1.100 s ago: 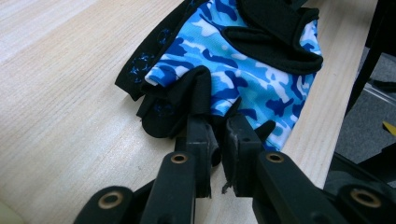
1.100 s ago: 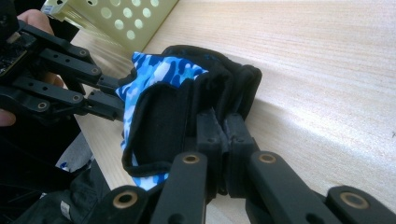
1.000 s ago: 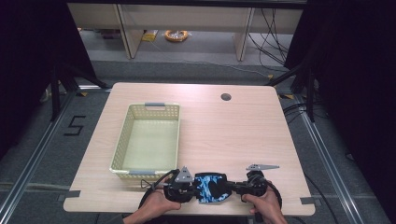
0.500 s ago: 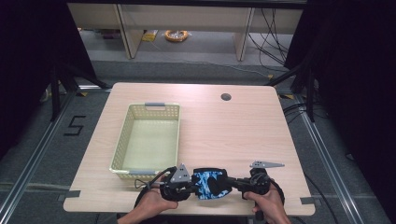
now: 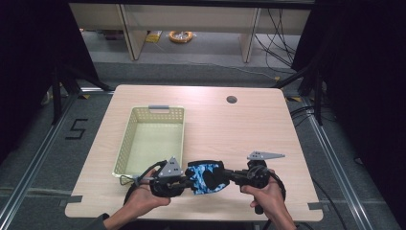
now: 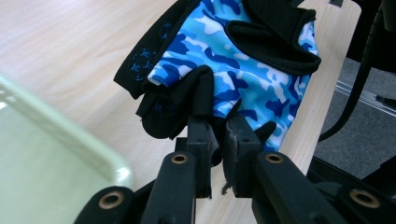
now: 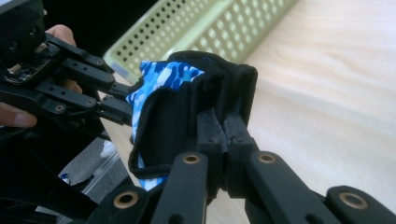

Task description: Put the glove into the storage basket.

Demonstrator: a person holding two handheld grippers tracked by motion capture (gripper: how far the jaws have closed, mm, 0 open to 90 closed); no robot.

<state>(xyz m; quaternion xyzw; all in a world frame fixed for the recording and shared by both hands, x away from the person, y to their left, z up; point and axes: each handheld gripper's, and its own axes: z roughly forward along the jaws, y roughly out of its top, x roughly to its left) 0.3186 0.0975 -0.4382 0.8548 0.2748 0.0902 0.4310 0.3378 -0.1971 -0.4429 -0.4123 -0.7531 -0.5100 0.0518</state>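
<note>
Showing no readable label: camouflage glove [image 5: 206,176]

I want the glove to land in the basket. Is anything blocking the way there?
Nothing visible blocks it. Both grippers, left and right, hold the glove beside the basket's near corner, and the basket looks empty inside.

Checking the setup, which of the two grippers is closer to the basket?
The left gripper, beside the basket's near corner; the right gripper holds the glove's far side.
</note>
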